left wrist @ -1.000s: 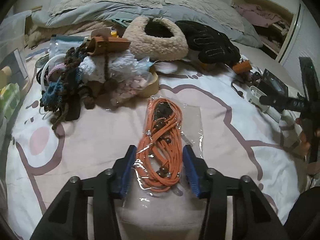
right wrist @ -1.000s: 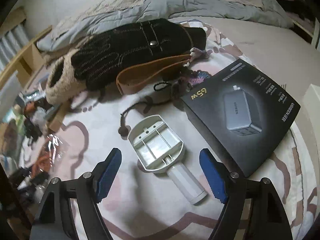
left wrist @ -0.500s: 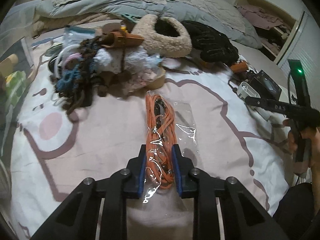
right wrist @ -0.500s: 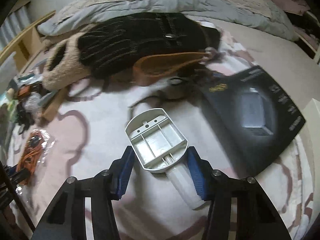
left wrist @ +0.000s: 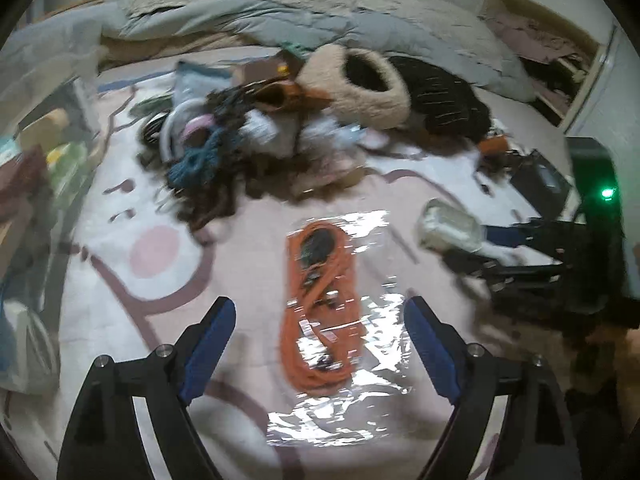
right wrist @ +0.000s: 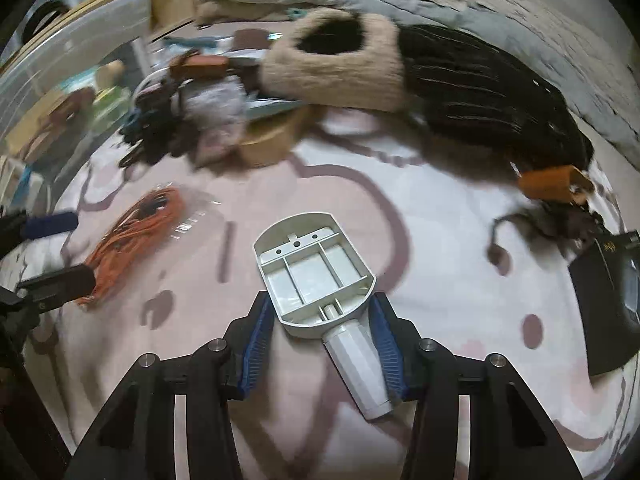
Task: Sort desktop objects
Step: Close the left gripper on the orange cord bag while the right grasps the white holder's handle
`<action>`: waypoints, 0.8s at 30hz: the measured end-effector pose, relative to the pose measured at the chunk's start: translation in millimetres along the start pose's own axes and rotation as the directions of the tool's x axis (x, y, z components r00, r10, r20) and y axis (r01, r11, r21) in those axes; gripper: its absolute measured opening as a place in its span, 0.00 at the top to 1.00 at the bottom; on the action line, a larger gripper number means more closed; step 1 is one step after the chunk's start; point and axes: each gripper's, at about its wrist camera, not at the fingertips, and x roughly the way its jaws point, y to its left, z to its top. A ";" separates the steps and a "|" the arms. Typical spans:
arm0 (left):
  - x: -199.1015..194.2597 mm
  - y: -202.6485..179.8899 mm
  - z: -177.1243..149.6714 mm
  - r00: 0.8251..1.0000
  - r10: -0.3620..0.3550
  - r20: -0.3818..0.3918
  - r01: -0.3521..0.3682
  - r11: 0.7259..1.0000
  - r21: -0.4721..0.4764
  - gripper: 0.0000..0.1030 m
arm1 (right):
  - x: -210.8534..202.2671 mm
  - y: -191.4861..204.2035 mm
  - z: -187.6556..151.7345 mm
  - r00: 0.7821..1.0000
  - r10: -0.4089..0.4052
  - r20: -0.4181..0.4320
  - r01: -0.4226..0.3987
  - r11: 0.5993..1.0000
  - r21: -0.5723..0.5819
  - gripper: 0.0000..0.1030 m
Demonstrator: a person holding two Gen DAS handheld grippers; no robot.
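Both tongs tilt downward: left tongs (left wrist: 318, 344) opening, released over the bagged orange cord (left wrist: 320, 312); right tongs (right wrist: 322, 338) closing, grasping the ribbed white plastic scoop (right wrist: 316, 276).

We're looking across a bed (left wrist: 248, 280) spread with a pale pink sheet (right wrist: 440, 280) printed in mauve outlines. A rumpled grey duvet (left wrist: 280, 20) is bunched along the far side. A wooden shelf (left wrist: 540, 40) sits in the right corner, and the light is dim indoors.

left tongs (left wrist: 318, 340) opening, right tongs (right wrist: 320, 344) closing
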 end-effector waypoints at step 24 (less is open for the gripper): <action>41.7 -6.3 3.2 0.992 0.052 -0.112 -0.057 0.998 -0.041 0.11 | 5.6 -16.2 9.0 1.000 -0.009 -0.025 0.009 1.000 0.030 0.52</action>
